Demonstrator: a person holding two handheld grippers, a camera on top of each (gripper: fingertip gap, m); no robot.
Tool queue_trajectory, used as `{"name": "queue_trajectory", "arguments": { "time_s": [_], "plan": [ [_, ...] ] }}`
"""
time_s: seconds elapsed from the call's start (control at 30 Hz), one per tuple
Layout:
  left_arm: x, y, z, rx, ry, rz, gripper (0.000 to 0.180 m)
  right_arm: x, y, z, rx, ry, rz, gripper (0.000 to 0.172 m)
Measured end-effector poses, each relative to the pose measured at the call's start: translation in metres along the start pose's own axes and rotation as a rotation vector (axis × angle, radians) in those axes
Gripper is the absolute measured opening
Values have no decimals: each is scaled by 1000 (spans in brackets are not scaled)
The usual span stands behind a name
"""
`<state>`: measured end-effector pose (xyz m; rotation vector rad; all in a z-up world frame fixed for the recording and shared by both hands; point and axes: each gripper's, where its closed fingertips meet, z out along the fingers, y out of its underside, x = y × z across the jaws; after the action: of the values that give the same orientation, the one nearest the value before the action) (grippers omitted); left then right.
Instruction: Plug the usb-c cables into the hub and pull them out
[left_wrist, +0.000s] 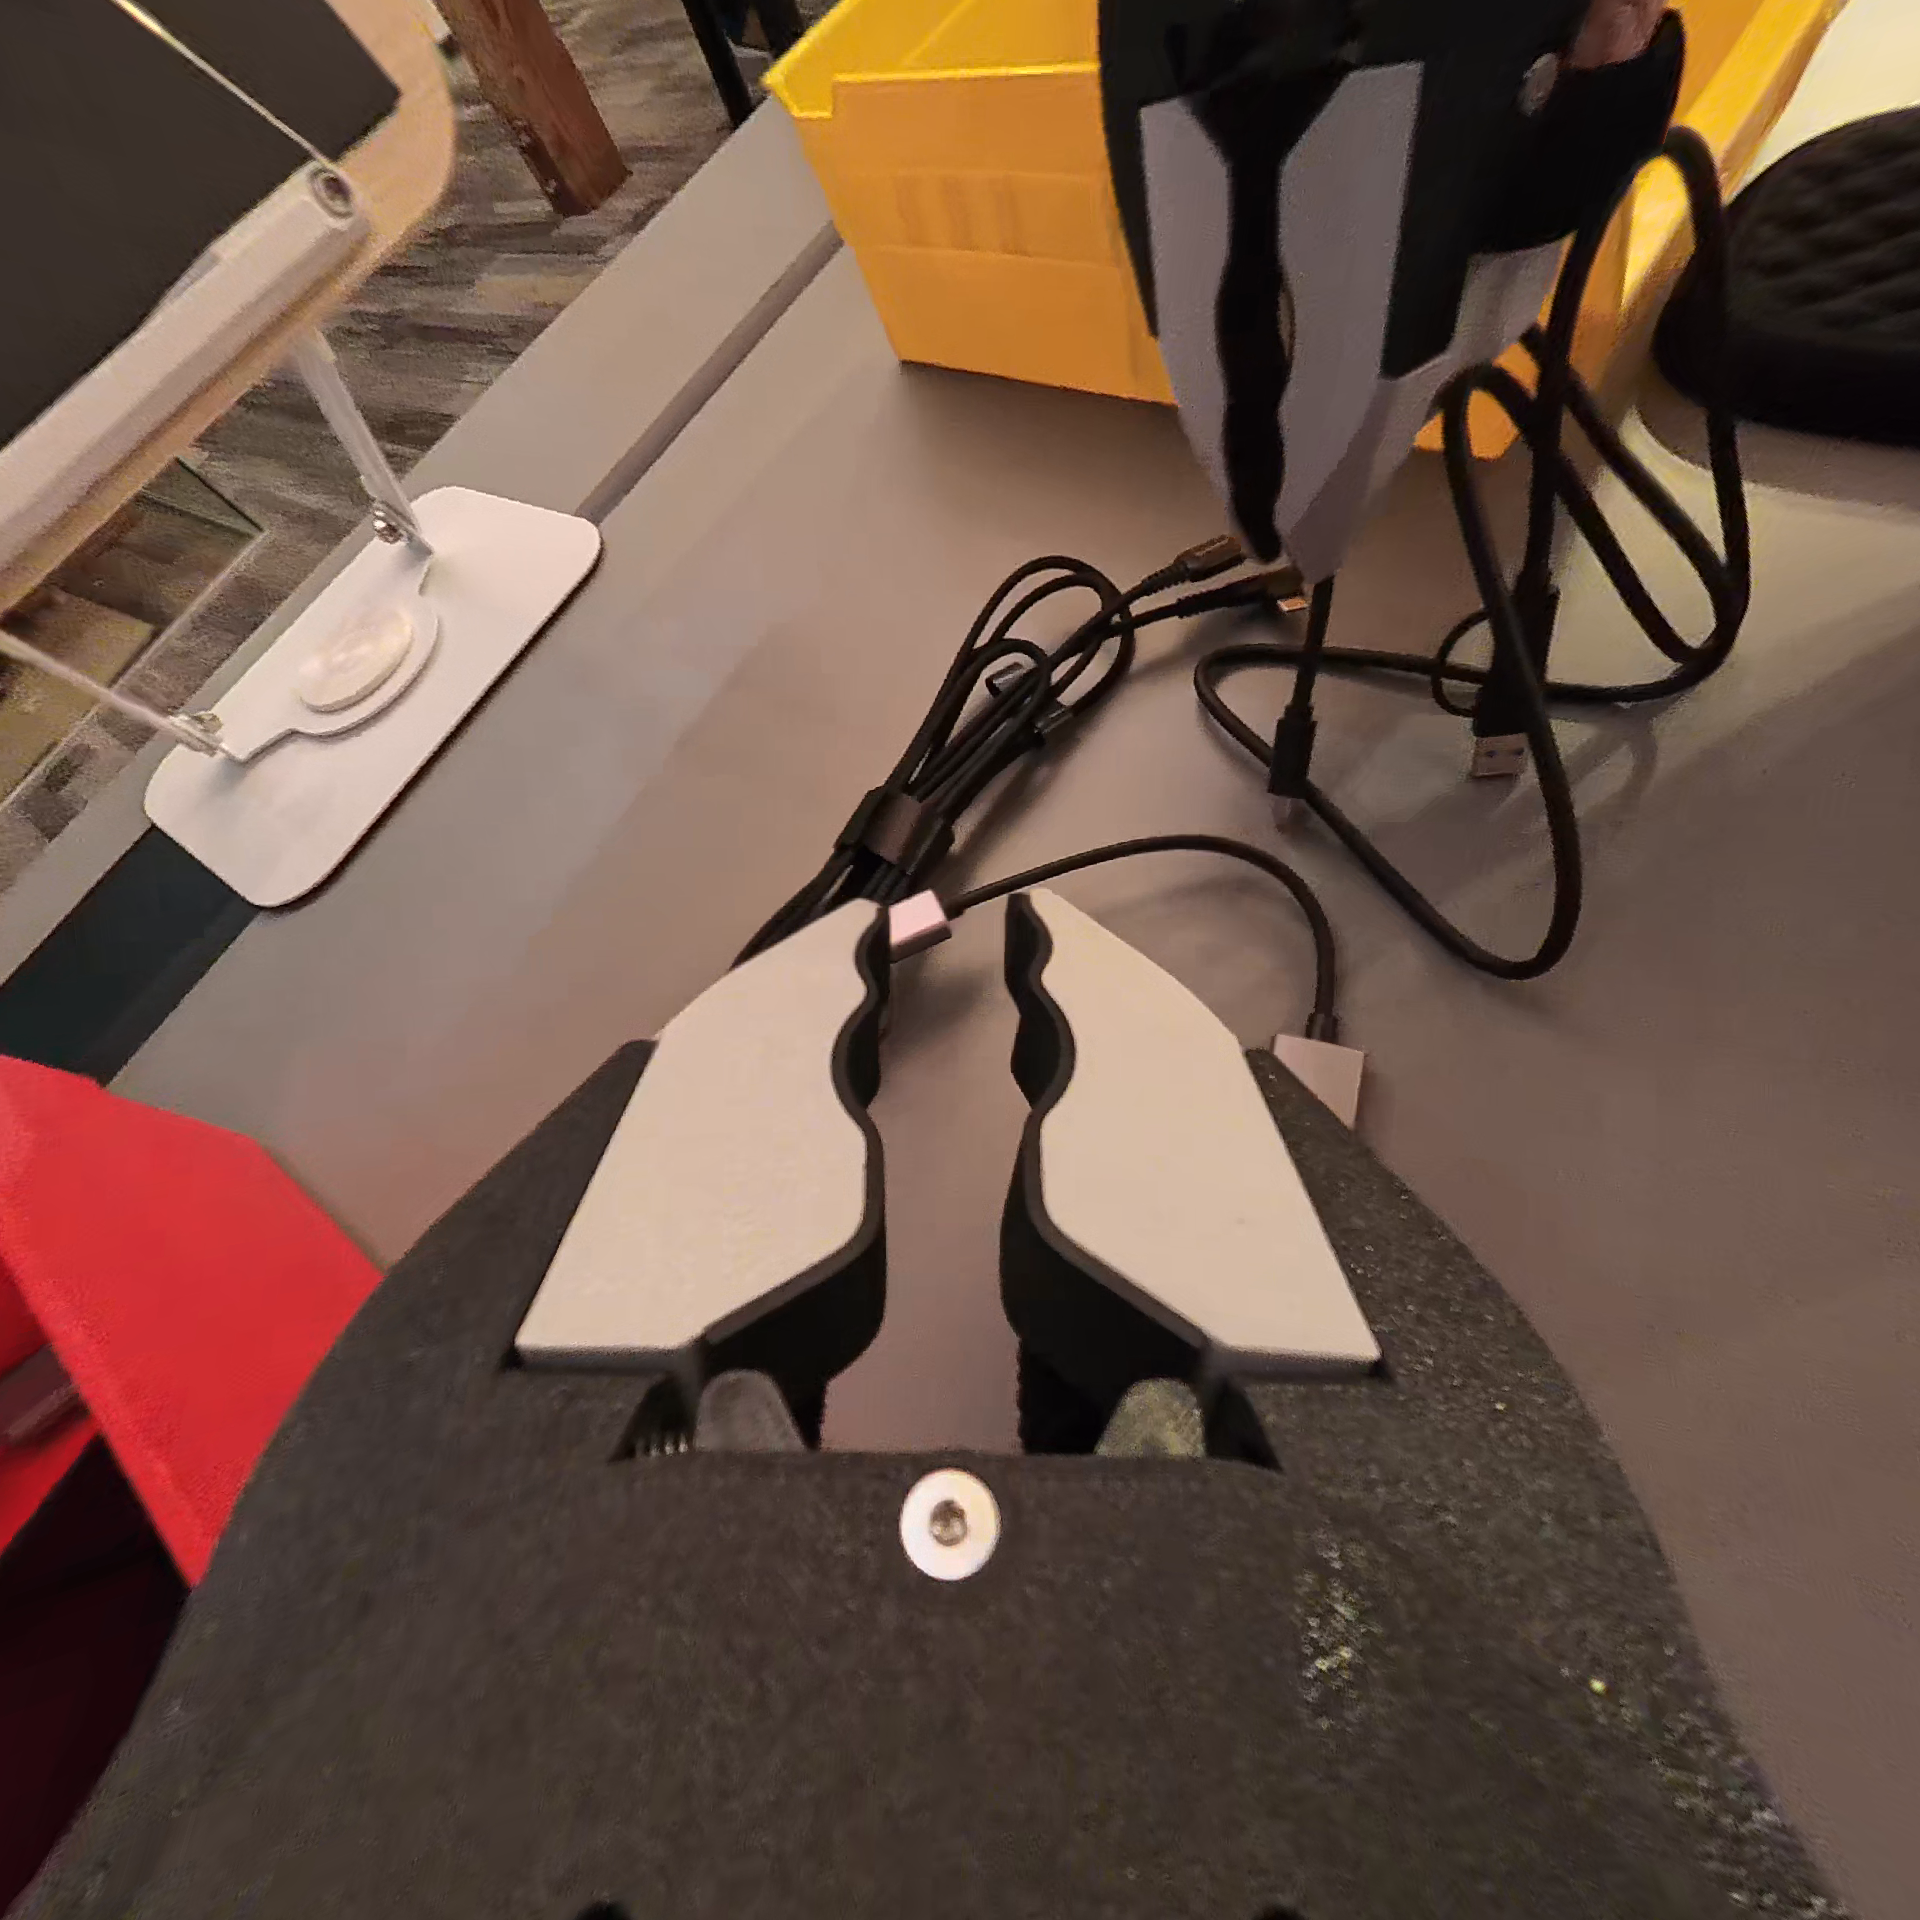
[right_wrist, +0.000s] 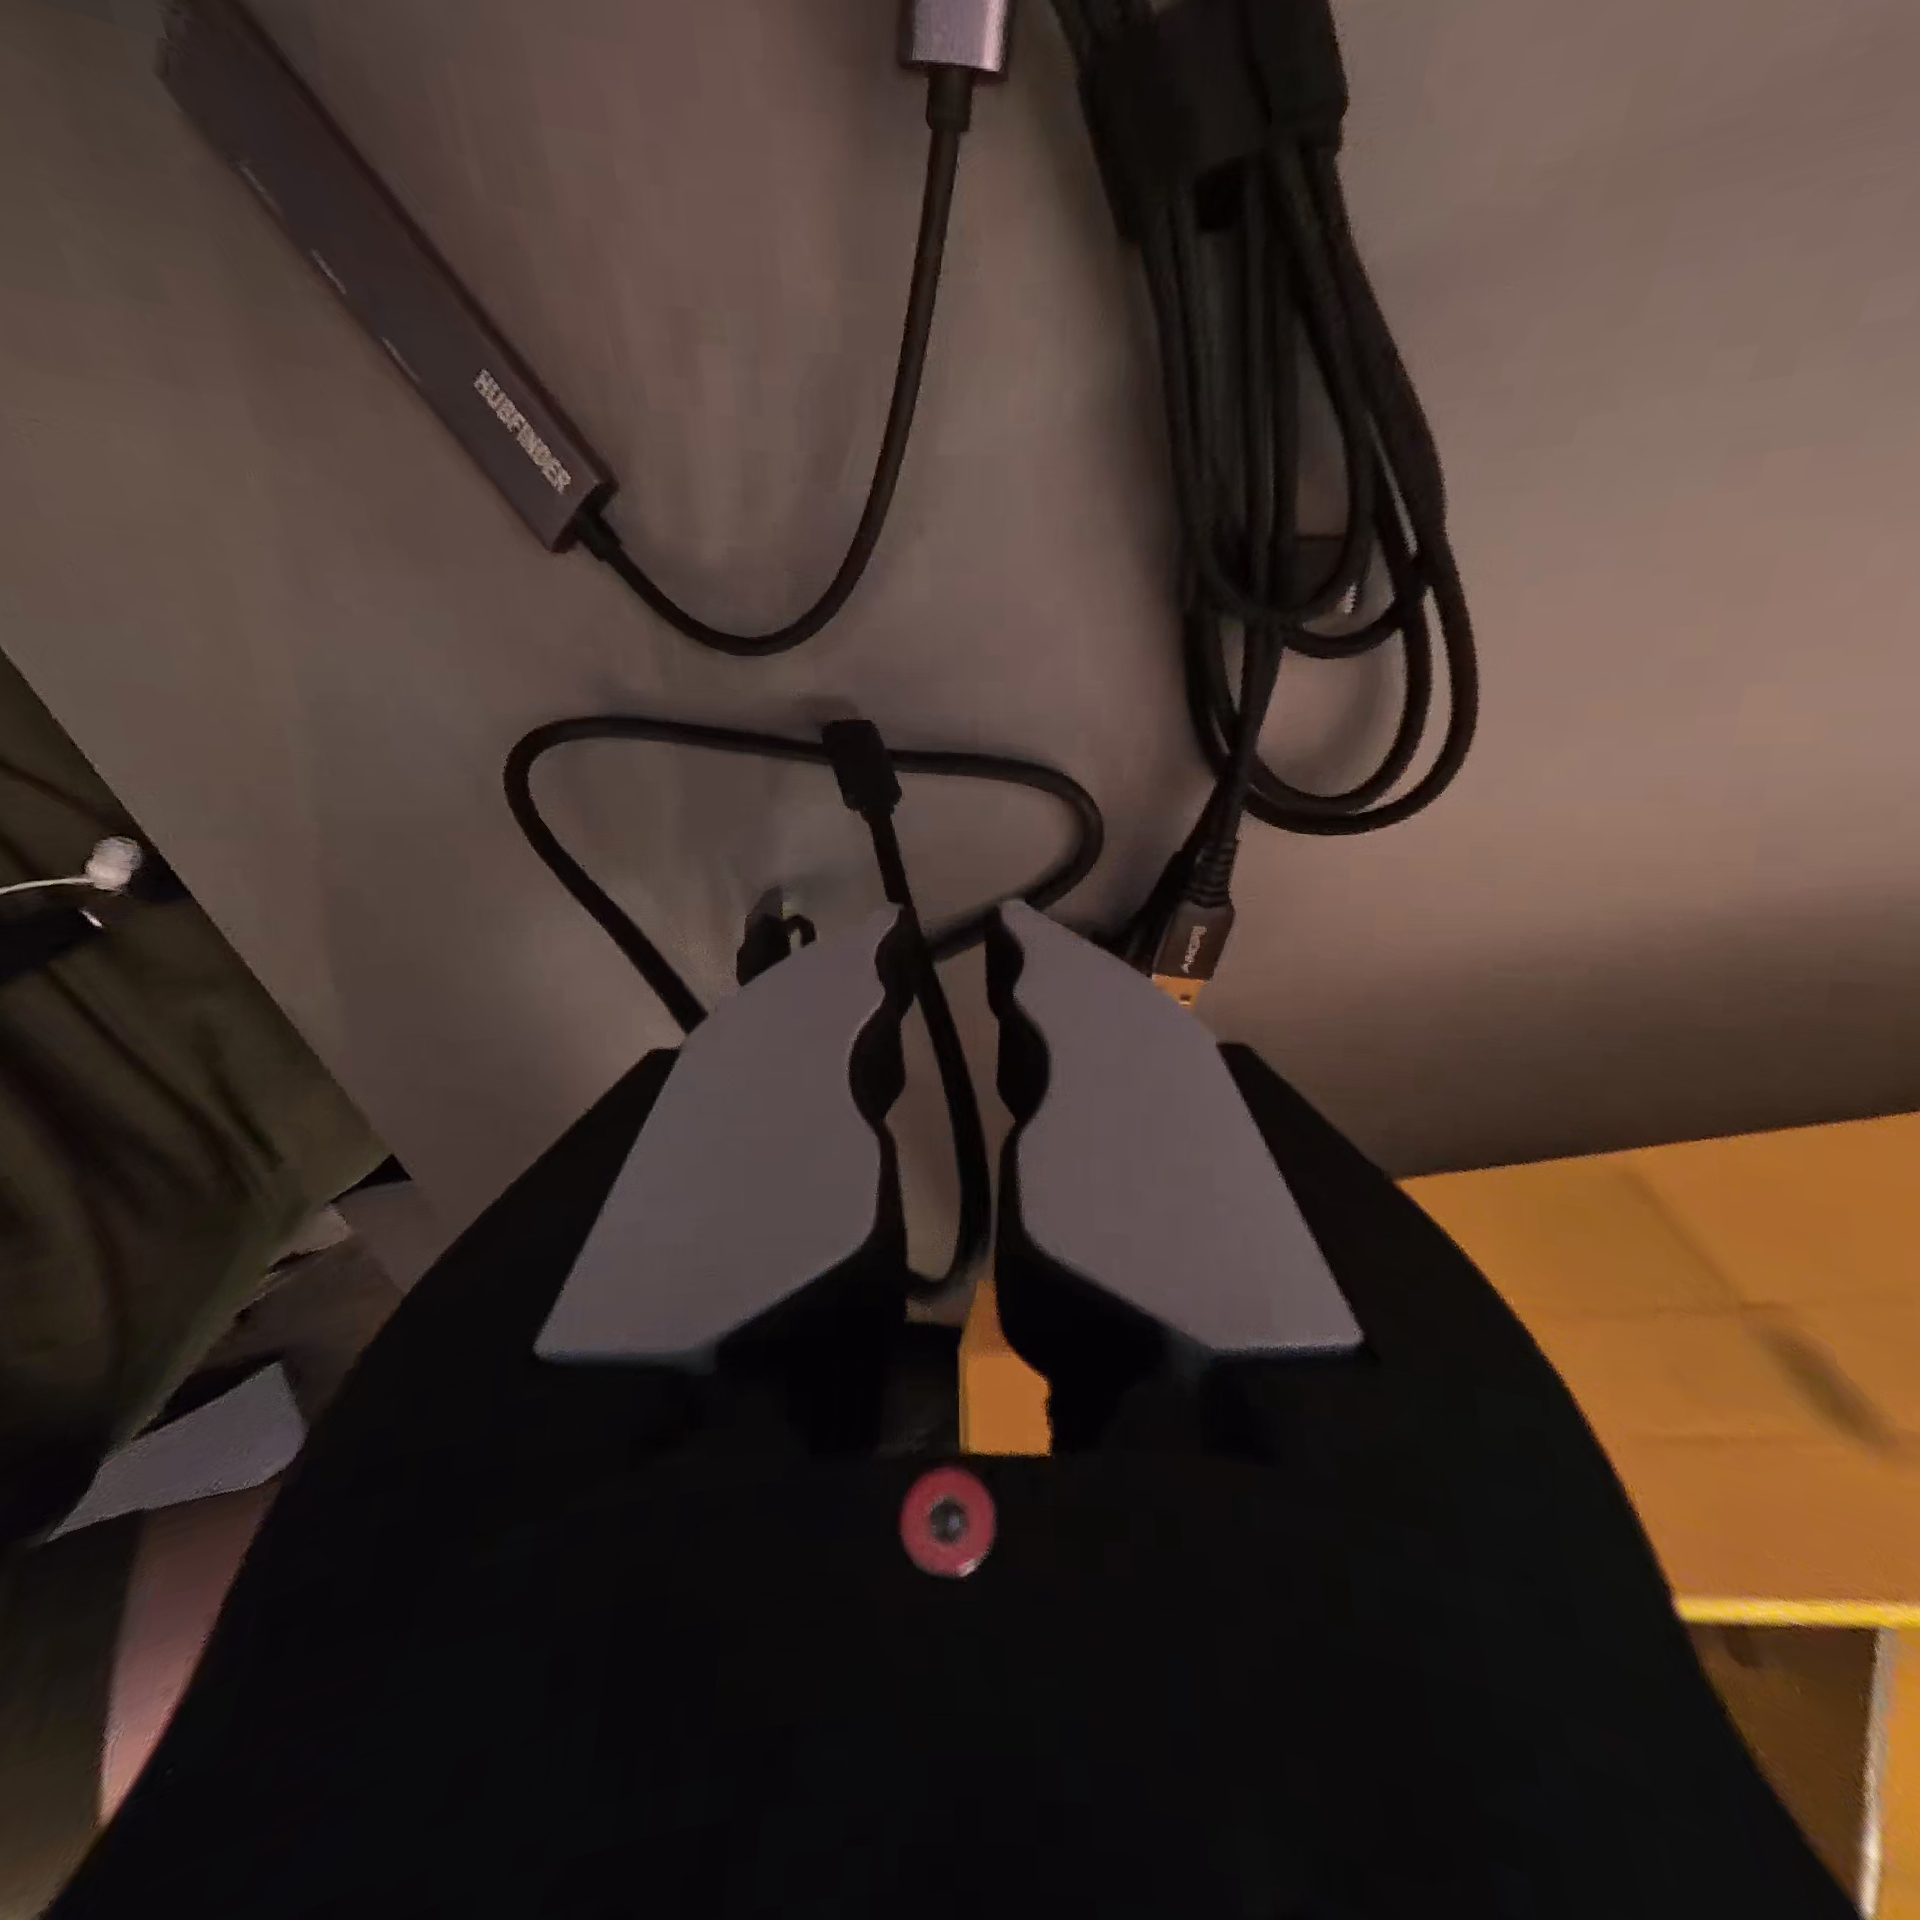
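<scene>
The dark grey hub (right_wrist: 384, 281) lies on the grey table (right_wrist: 312, 675); only its end (left_wrist: 1320, 1075) shows beside my left gripper. Its short lead ends in a grey plug (left_wrist: 916, 922), which also shows in the right wrist view (right_wrist: 951, 31). My left gripper (left_wrist: 951, 909) hovers low with its jaws apart and bare table between them; the grey plug lies at its left fingertip. My right gripper (right_wrist: 948, 914) points down at the table (left_wrist: 1273, 545). A thin black cable with a usb-c plug (right_wrist: 857, 769) runs between its fingers along the left one, with a gap to the right one.
A tied bundle of black cables (left_wrist: 997, 707) lies between the grippers, with gold-tipped plugs (right_wrist: 1184, 956) at its end. A thick black cable loop (left_wrist: 1538, 831) has a USB-A plug (left_wrist: 1496, 748). A yellow bin (left_wrist: 987, 208) stands behind, a white stand base (left_wrist: 374, 696) at left. The dark grey hub (right_wrist: 384, 281) lies around 10 centimeters away from my left fingertips.
</scene>
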<state>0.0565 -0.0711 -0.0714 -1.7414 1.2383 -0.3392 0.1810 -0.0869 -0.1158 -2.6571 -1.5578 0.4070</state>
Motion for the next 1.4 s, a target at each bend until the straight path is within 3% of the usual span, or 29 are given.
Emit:
{"name": "queue_trajectory", "arguments": {
  "time_s": [0.23, 0.57, 0.67, 0.8, 0.93, 1.17, 1.4],
  "plan": [
    [11, 1, 11, -23, 17, 25, 20, -5, 10, 7, -36, -76, 4, 9],
    [15, -3, 17, -16, 41, 14, 20, -10, 13, 1, -51, -129, -33, 26],
    [14, -4, 18, -14, 41, 14, 19, -10, 17, 5, -86, -155, -38, 10],
    [13, -4, 17, -13, 33, 15, 18, -10, 20, 5, -100, -173, -56, 6],
    [19, -10, 17, 22, 86, -22, 20, -10, 4, -16, 36, -127, -104, 5],
    [45, -53, 10, 181, 314, -77, 27, -23, -38, -60, 373, 26, -418, 5],
    [21, -52, 13, 192, 219, -91, 30, -33, -46, -70, 447, 96, -530, 6]
  ]
}}
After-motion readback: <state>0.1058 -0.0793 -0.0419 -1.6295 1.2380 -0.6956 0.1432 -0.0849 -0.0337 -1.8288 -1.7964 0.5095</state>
